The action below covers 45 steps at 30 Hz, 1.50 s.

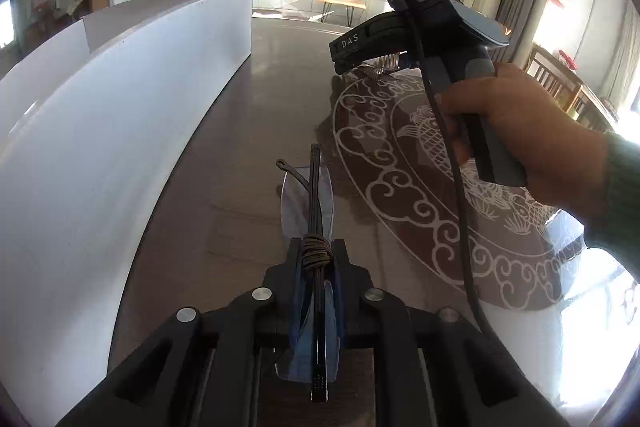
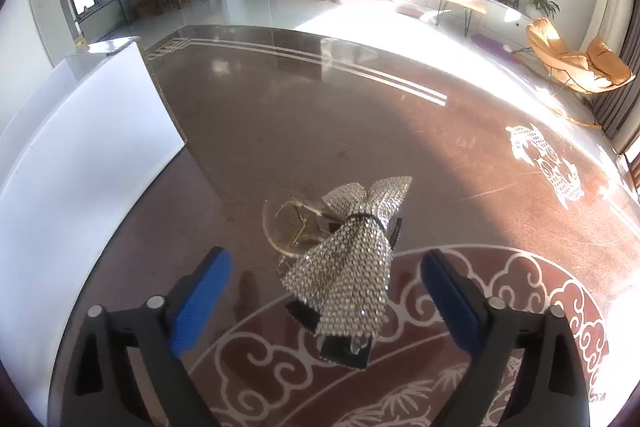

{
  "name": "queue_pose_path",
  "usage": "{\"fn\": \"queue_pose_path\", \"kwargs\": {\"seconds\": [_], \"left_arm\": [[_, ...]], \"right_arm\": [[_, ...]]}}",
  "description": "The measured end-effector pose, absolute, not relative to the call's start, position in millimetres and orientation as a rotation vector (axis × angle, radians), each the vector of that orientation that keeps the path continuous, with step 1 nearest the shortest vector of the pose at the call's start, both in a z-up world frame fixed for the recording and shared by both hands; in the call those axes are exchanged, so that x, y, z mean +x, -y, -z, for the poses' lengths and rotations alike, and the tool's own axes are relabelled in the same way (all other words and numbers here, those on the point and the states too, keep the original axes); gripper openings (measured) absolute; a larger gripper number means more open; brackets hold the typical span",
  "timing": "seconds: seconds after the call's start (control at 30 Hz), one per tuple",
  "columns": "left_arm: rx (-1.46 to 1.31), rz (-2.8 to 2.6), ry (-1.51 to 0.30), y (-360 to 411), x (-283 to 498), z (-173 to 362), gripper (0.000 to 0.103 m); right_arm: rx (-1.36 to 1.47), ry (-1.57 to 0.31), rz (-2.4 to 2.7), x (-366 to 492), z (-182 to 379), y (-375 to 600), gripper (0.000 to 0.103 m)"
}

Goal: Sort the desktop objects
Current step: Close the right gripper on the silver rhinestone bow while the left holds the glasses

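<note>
From the left wrist camera we saw our left gripper (image 1: 316,267) clenched on a folded pair of rimless glasses (image 1: 308,203), the clear lenses and dark temples standing edge-up between the blue pads and jutting forward over the dark polished table (image 1: 224,155). A brown cord was wound around the temples right at the fingertips. A white box (image 1: 120,99) stood along the left, and to the right a hand (image 1: 532,139) held our right gripper's handle above the table's carp-and-cloud pattern.

From the right wrist camera our right gripper (image 2: 324,287) hung released, its blue pads (image 2: 200,303) wide apart and touching nothing. Between them on the table lay a rhinestone bow hair clip (image 2: 352,267), resting partly on a clear glass dish (image 2: 288,223). The white box stood well apart at the left.
</note>
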State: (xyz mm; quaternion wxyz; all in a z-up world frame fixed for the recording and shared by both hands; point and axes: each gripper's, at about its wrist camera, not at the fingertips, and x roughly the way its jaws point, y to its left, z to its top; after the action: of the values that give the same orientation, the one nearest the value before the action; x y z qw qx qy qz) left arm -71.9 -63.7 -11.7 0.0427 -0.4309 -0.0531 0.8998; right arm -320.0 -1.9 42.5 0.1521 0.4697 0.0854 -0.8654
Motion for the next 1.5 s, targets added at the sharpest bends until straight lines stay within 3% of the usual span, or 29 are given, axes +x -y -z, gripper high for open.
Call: {"fn": "queue_pose_path", "kwargs": {"seconds": [0.1, 0.23, 0.57, 0.6, 0.67, 0.7, 0.8, 0.87, 0.9, 1.0, 1.2, 1.5], "left_arm": [[-1.315, -2.746, 0.178, 65.2, -73.0, 11.7, 0.013], [-1.316, -2.751, 0.158, 62.7, -73.0, 11.6, 0.013], [-1.294, -2.613, 0.185, 32.1, -57.8, 10.5, 0.013], [-1.294, -2.622, 0.183, 31.0, -57.0, 10.7, 0.014], [-1.288, -2.622, 0.171, 27.3, -54.7, 9.6, 0.017], [-1.280, -2.614, 0.163, 25.9, -54.6, 9.4, 0.022], [-1.266, -2.607, 0.077, 15.4, -54.3, 10.0, 0.037], [-1.286, -2.624, -0.039, 3.4, -52.8, 10.0, 0.068], [-1.311, -2.646, -0.093, -1.3, -53.6, 10.8, 0.094], [-1.291, -2.661, -0.101, 3.1, -48.2, 7.3, 0.097], [-1.335, -2.647, 0.056, 18.6, -60.5, 14.4, 0.097], [-1.370, -2.637, -0.048, 7.0, -60.5, 19.2, 0.103]], "right_arm": [[1.310, -0.163, 2.491, -317.0, -44.5, -7.2, 0.048], [1.264, -0.192, 2.445, -270.4, -41.5, -34.7, 0.048], [1.201, -0.236, 2.482, -49.1, -38.7, -165.0, 0.049], [1.196, -0.240, 2.502, -35.7, -38.0, -173.2, 0.051], [1.219, -0.216, 2.537, -23.0, -34.0, -188.1, 0.074], [1.246, -0.187, 2.549, -22.9, -31.5, -194.8, 0.088], [1.253, -0.103, 2.566, -27.6, -34.3, -206.0, 0.088], [1.270, -0.108, 2.568, -28.8, -33.7, -205.2, 0.091], [1.283, -0.130, 2.569, -28.5, -33.5, -203.1, 0.093], [1.295, -0.194, 2.573, -27.8, -34.6, -195.5, 0.093], [1.311, -0.182, 2.590, -28.8, -33.4, -196.5, 0.097], [1.320, -0.181, 2.594, -28.4, -33.8, -199.6, 0.099]]}}
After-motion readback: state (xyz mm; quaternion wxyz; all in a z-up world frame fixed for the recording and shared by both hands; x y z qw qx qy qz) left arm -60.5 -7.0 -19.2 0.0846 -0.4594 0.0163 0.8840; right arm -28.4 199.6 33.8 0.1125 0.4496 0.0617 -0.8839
